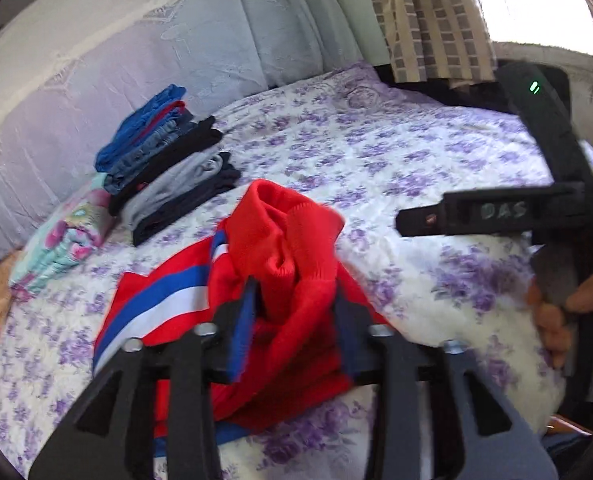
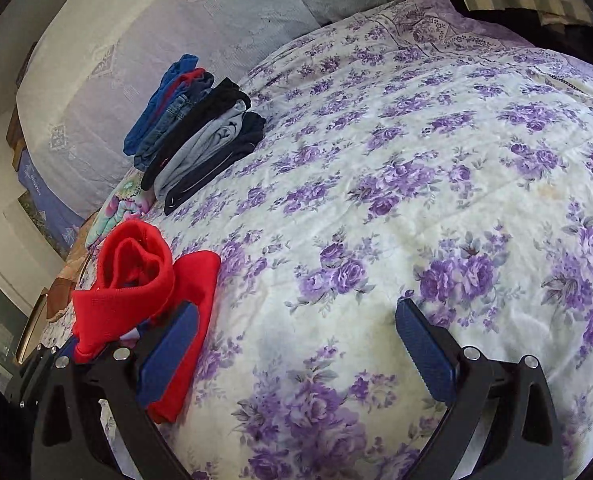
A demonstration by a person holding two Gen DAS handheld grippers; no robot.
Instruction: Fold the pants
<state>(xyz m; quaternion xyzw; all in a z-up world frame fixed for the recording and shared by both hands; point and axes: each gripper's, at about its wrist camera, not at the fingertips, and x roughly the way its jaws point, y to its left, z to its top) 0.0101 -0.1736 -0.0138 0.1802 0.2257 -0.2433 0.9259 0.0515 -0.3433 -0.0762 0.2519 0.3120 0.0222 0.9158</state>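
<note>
Two views cover this moment. Left wrist view: my left gripper (image 1: 296,300) stands partly open, with the bunched red pants (image 1: 280,264) lying between its blue pads (image 1: 242,332). The cloth fills the gap, but I cannot tell whether the pads press on it. The pants, with their blue-and-white side stripe (image 1: 168,304), rest on the floral bedspread (image 1: 376,152) at the near edge. A stack of folded clothes (image 1: 168,160) sits further back on the left. My right gripper (image 1: 496,212) shows at the right edge, my right hand (image 1: 568,304) around its handle.

Right wrist view: my right gripper (image 2: 296,344) stands wide open and holds nothing; bare bedspread (image 2: 416,140) lies between its pads. Its left pad (image 2: 172,356) lies over the edge of the red pants (image 2: 144,280), which sit at the lower left. The folded stack (image 2: 200,132) lies beyond them.
</note>
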